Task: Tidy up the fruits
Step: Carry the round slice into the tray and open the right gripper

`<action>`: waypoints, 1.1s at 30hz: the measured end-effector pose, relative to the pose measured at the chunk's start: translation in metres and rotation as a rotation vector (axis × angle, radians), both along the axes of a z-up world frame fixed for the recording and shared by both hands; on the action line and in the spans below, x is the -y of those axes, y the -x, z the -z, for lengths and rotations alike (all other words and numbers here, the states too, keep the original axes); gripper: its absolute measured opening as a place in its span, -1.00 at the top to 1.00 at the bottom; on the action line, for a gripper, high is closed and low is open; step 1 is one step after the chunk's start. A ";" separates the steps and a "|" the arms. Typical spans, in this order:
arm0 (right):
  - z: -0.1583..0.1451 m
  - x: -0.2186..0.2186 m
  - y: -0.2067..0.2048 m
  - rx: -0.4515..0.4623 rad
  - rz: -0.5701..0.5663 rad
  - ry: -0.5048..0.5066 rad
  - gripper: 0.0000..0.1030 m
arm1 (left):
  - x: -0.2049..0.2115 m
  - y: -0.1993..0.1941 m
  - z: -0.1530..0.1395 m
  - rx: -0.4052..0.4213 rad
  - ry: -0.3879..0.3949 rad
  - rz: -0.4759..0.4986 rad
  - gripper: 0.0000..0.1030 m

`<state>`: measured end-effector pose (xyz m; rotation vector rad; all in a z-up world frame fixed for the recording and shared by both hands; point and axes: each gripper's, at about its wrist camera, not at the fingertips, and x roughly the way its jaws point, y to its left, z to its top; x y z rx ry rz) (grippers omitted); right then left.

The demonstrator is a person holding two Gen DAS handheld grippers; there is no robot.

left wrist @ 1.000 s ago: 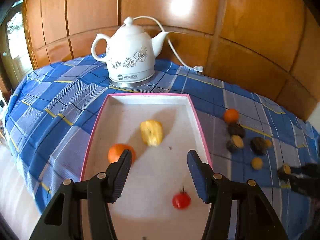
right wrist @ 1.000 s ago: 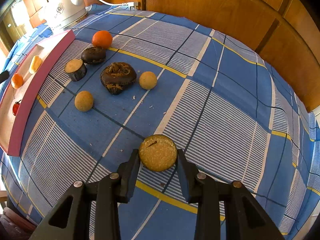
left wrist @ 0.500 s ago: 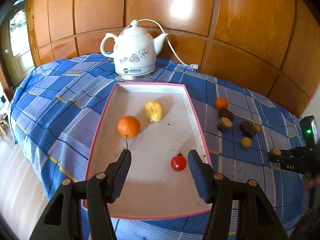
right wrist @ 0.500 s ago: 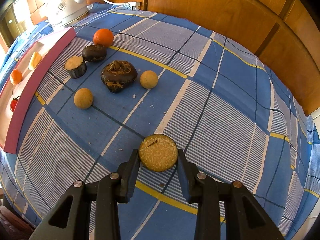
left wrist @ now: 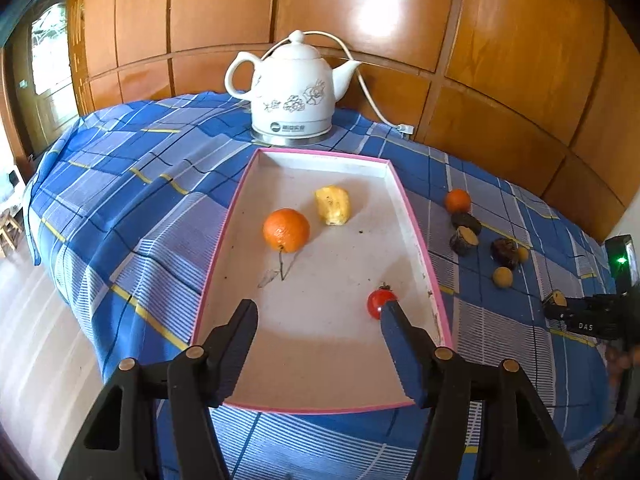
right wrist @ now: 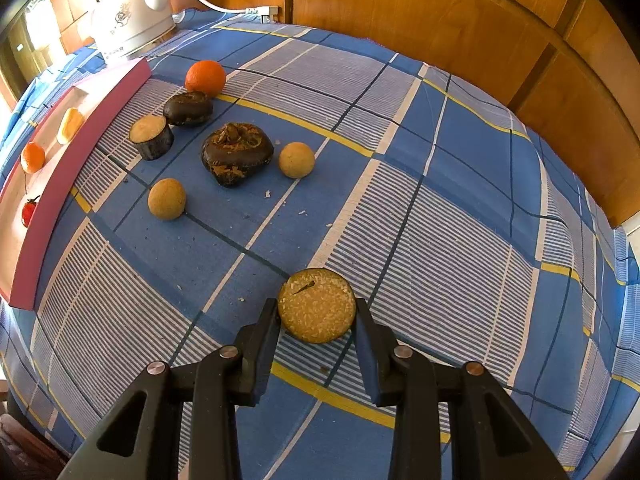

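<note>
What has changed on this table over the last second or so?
The left gripper drew back from the pink-rimmed white tray, its empty jaws opening. The right gripper stayed clamped on the round cut fruit piece. The tray's orange, yellow piece and small red tomato kept their places.

Pink-rimmed white cardboard tray [left wrist: 224, 236]: broad bare floor along its near edge and left side. Obstacles inside: round orange fruit [left wrist: 286, 230] and yellow cut fruit piece [left wrist: 333, 205] mid-tray, small red cherry tomato [left wrist: 378, 303] near the right rim.

White ceramic electric kettle [left wrist: 292, 92] stands just beyond the tray's far edge, its white cord [left wrist: 370, 96] trailing right toward the wood-panelled wall [left wrist: 500, 60].

Blue checked tablecloth [right wrist: 460, 220]: right half wide open. A cluster of dark and tan fruits [right wrist: 236, 154] crowds the strip beside the tray's right wall. Cloth left of the tray bare to the table edge.
</note>
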<state>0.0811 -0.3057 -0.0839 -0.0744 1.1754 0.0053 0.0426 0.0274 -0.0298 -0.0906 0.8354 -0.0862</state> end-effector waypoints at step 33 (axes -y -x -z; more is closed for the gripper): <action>-0.019 -0.234 -0.080 0.074 -0.341 -0.157 0.18 | -0.036 0.002 0.011 -0.002 0.045 -0.056 -0.26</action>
